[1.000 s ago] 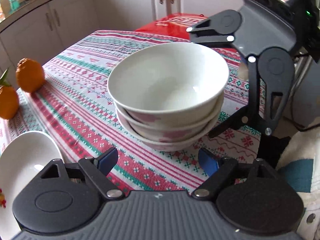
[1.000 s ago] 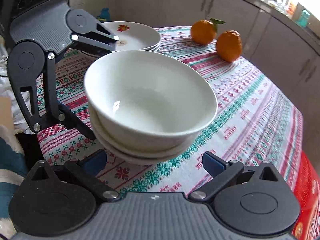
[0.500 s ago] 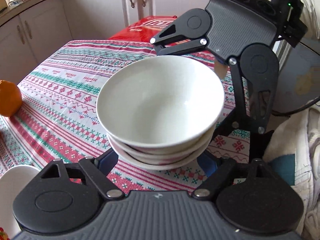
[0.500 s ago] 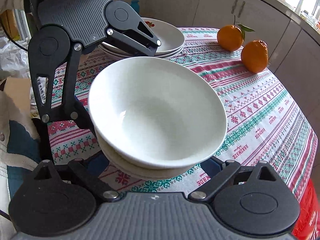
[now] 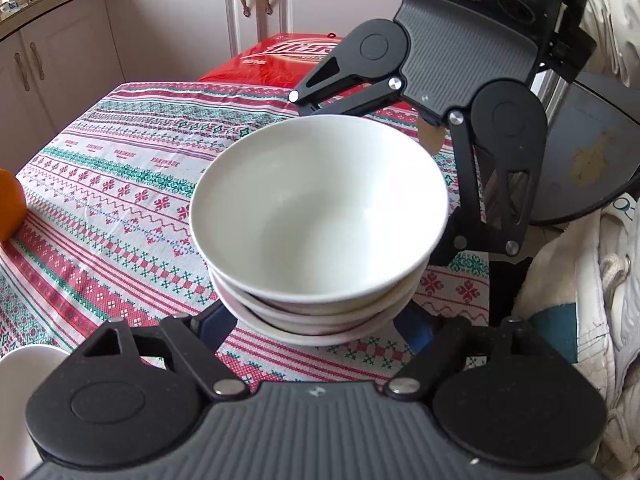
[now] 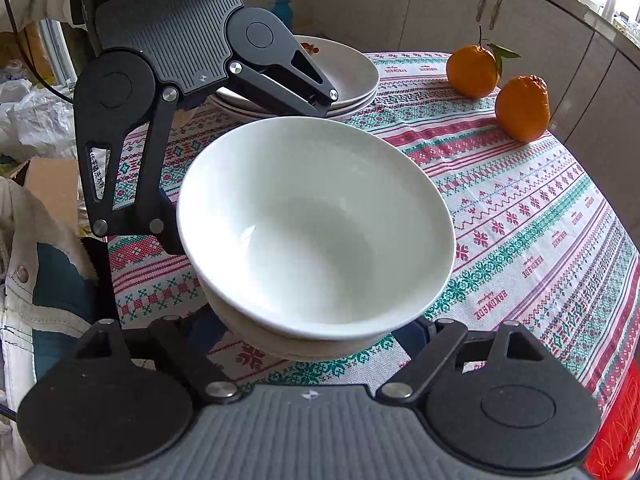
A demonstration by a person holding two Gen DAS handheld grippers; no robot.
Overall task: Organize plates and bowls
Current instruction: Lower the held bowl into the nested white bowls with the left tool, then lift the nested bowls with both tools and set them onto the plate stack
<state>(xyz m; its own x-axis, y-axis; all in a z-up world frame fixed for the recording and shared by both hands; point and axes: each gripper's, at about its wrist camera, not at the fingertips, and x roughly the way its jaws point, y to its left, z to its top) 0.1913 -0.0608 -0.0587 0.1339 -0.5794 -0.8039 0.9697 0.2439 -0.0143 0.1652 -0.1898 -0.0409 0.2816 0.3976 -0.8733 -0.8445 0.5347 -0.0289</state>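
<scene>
A stack of three white bowls [image 5: 320, 232] stands on the patterned tablecloth [image 5: 120, 200]; it also shows in the right wrist view [image 6: 316, 232]. My left gripper [image 5: 316, 326] is open, its fingers on either side of the stack's base from the near side. My right gripper [image 6: 308, 332] is open and straddles the base from the opposite side. Each gripper shows in the other's view, behind the bowls. A stack of white plates [image 6: 344, 76] with a flower print sits farther along the table; its rim also shows in the left wrist view [image 5: 20, 392].
Two oranges [image 6: 520, 108] lie on the tablecloth [image 6: 540, 220] past the plates. A red box [image 5: 288, 60] stands beyond the table's far end, before white cabinets [image 5: 200, 20]. A dark round table [image 5: 588, 160] and quilted cloth [image 5: 592, 320] are at the table's edge.
Both grippers have moved in toward the bowl stack until their open fingers flank its base. The bowls have stayed in place on the cloth.
</scene>
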